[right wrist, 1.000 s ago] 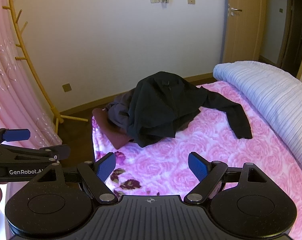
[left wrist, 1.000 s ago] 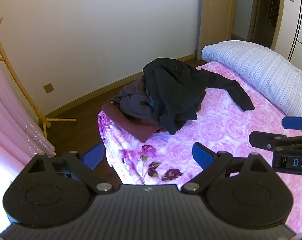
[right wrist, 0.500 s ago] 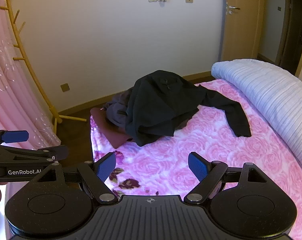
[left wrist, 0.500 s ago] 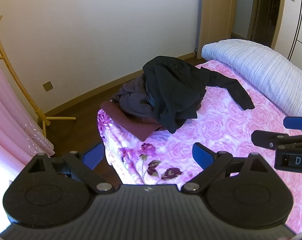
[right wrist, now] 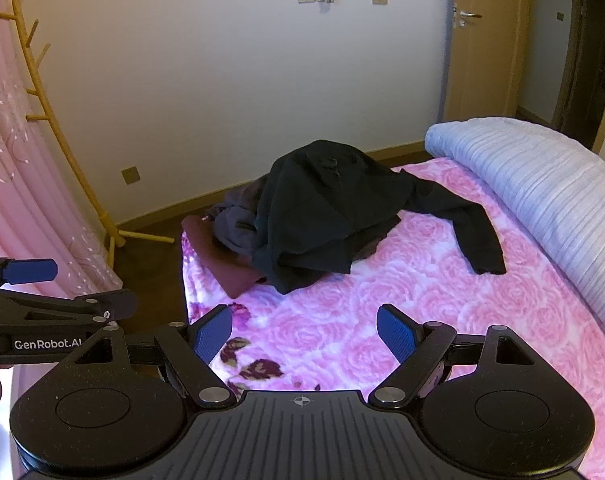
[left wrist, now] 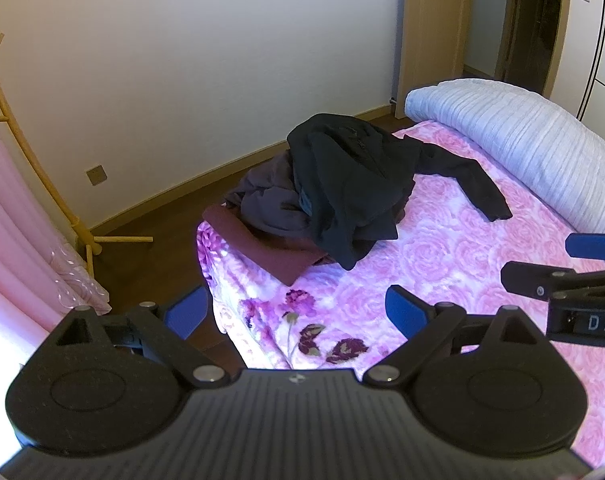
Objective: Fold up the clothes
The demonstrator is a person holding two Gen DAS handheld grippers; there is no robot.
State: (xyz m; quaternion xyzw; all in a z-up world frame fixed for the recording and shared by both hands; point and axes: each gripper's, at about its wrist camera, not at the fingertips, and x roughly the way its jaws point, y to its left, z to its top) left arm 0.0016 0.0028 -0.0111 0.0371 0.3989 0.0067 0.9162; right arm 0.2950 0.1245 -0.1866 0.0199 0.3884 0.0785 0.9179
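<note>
Both the left gripper [left wrist: 294,312] and right gripper [right wrist: 304,332] hang with jaws spread, released and empty above the bed [right wrist: 422,320]. The clothes [right wrist: 326,216] sit heaped well ahead near the bed's far corner. Grabbing the black top layer blindly could snag the garments beneath and drag them off the edge.

Black jacket [right wrist: 326,216] heaped on top of grey garment [right wrist: 234,232], both on folded maroon cloth [right wrist: 222,268] at far left corner of bed with pink rose-print blanket [right wrist: 442,304]. One jacket sleeve trails right across the blanket. Rolled white ribbed duvet [right wrist: 542,184] along bed's right edge. Yellow wooden coat rack [right wrist: 62,136] stands on floor left of bed, by the wall.
</note>
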